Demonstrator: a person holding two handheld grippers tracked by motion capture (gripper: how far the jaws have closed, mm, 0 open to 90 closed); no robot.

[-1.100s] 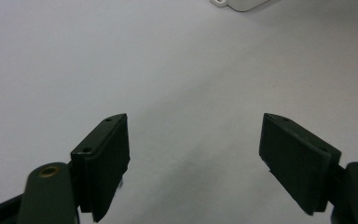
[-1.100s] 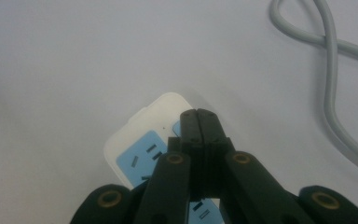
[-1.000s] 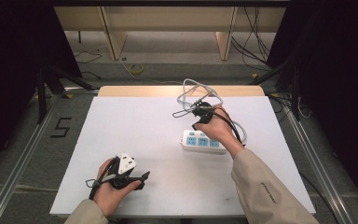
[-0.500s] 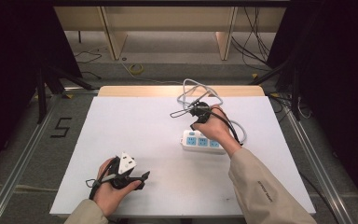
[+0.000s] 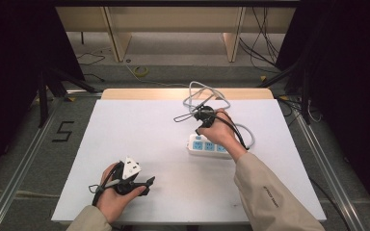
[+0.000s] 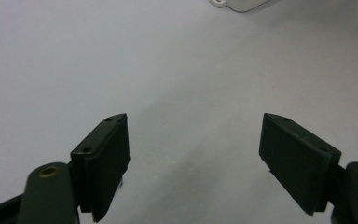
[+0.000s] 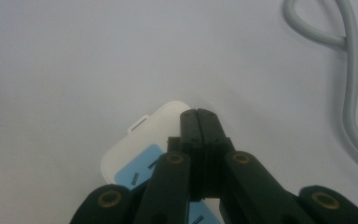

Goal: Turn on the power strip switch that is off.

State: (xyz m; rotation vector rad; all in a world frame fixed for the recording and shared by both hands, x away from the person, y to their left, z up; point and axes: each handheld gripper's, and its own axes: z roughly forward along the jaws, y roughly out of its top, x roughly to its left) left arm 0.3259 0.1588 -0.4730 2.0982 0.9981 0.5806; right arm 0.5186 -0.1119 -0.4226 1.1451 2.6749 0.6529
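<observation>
On the white desk (image 5: 139, 144), the power strip (image 5: 209, 145) lies flat a little to the 3 o'clock side of centre in the high view, its blue sockets facing up. Its grey cord (image 5: 200, 94) loops toward 12 o'clock near the far edge of the desk and curls back round the 3 o'clock end of the strip.

The right tool (image 5: 203, 114) sits just above the strip's 12 o'clock edge, gripped by the right hand (image 5: 220, 130). In the right gripper view the right tool (image 7: 199, 116) has its jaws pressed flat together with nothing between them, their tips over the strip's (image 7: 140, 149) rounded white end; whether they touch it cannot be told. The cord (image 7: 349, 60) crosses at 1 o'clock in that view.

The left tool (image 5: 144, 185) rests near the desk's 7 o'clock corner, well apart from the strip, in the left hand (image 5: 113, 195). In the left gripper view the left tool (image 6: 193, 154) has its jaws wide, with bare desk between them and a corner of the strip (image 6: 240, 4) at 12 o'clock.
</observation>
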